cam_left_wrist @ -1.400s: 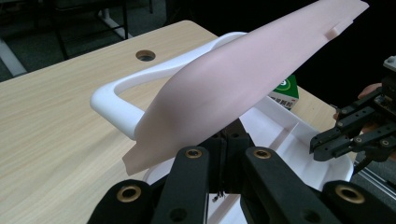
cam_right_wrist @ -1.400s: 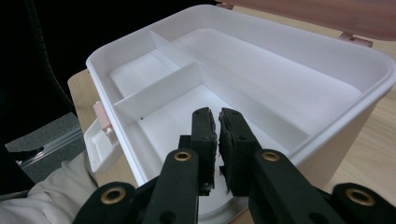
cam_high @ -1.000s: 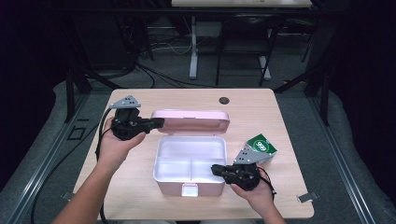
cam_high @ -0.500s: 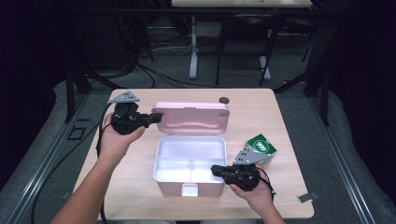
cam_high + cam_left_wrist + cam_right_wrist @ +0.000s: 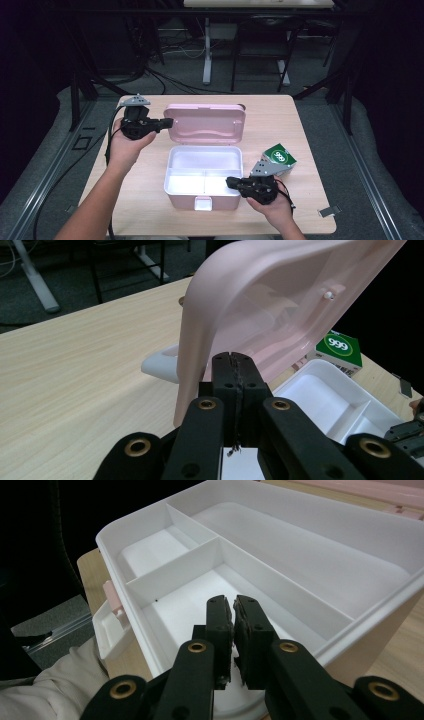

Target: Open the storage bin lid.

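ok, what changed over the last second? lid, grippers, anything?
The pink lid has swung up from nearly flat behind the white box to standing tilted open, and the left gripper, jaws shut, has risen with it at the lid's left edge. The right gripper stayed shut at the box's front right rim. The box and the green carton have not moved.

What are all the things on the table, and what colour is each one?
Lunch box: one, white inside with dividers, pink outside, table middle.
Lid: one, pink, raised at the back of the box.
Carton: one, green and white, right of the box.
Small round thing: one, dark, behind the lid.
Table: one, light wood.
Left gripper: one, black, jaws shut, at the lid's left edge.
Right gripper: one, black, jaws shut, at the box's right front rim.
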A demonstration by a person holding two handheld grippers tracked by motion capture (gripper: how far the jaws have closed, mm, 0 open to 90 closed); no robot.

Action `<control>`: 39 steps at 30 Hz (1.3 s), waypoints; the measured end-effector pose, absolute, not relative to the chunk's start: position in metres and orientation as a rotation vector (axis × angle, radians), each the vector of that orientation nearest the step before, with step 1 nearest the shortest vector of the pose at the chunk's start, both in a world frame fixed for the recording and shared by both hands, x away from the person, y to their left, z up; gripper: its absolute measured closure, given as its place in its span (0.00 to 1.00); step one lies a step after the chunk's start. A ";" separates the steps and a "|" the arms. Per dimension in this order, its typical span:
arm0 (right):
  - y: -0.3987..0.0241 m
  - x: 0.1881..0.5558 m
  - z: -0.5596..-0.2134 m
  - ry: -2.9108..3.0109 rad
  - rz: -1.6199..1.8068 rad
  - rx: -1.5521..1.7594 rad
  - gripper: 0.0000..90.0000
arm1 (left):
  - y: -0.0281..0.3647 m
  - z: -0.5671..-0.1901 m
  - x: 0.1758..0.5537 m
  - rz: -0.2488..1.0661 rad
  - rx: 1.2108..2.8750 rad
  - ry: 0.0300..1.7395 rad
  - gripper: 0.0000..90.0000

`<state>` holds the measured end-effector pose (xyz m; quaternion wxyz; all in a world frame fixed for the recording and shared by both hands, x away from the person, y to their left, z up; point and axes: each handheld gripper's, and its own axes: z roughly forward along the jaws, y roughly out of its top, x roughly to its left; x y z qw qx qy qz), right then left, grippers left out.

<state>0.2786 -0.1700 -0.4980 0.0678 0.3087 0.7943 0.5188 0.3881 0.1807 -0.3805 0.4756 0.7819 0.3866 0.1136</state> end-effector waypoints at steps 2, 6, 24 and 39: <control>-0.170 0.278 -0.498 2.393 1.561 0.931 0.94 | 0.180 -0.382 0.390 0.278 1.911 0.950 0.99; -0.170 0.279 -0.499 2.389 1.575 0.934 0.95 | 0.178 -0.385 0.395 0.288 1.921 0.967 0.96; -0.173 0.280 -0.500 2.394 1.585 0.926 1.00 | 0.178 -0.386 0.386 0.272 1.942 0.936 0.80; -0.173 0.281 -0.500 2.395 1.583 0.923 1.00 | 0.168 -0.382 0.371 0.292 2.050 0.859 0.73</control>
